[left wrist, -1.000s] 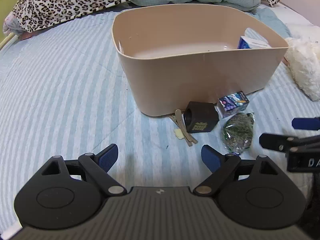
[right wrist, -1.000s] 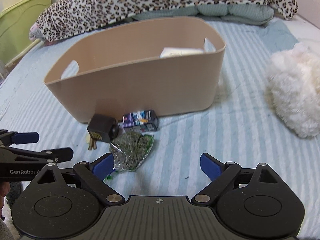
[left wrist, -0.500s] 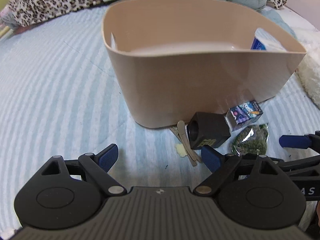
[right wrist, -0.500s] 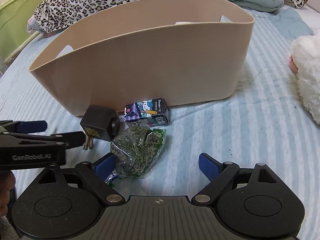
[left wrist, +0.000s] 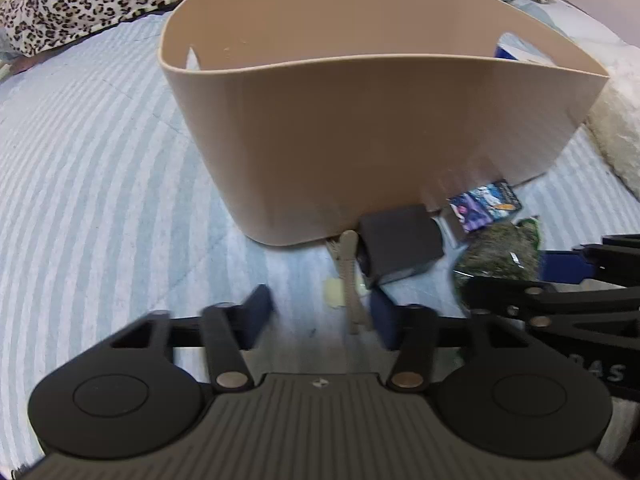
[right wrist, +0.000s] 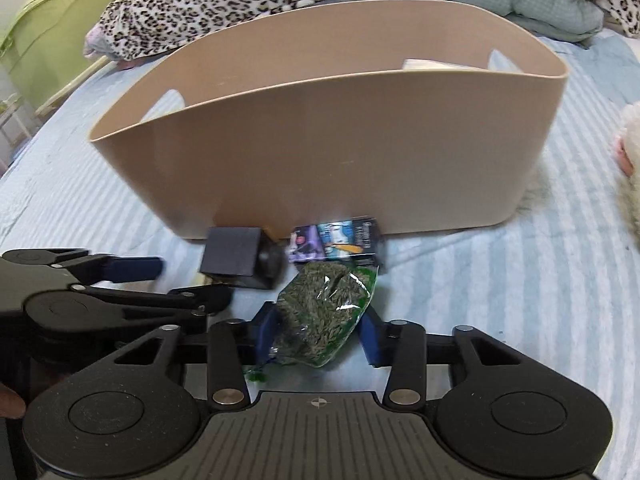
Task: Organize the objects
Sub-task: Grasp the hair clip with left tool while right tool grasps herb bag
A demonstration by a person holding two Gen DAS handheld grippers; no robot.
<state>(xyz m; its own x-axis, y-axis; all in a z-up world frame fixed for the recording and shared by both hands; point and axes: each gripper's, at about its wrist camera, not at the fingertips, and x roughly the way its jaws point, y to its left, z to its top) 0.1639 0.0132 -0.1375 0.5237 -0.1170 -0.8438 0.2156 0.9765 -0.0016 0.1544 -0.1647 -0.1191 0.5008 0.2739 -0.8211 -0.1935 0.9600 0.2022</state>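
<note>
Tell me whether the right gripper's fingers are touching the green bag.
Touching. In the right wrist view, the right gripper has both blue fingers pressed against the sides of the green bag, which fills the space between them.

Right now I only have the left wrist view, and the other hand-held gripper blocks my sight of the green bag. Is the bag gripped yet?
Observer: In the right wrist view the green bag sits between the pads of the right hand-held gripper, and both pads seem to press its sides.
Operator: And where does my own one sit against the black box?
Observer: From that side, the left hand-held gripper is open. Its nearer fingertip ends just in front of the black box, and the other finger stays to the box's left, apart from it.
</note>
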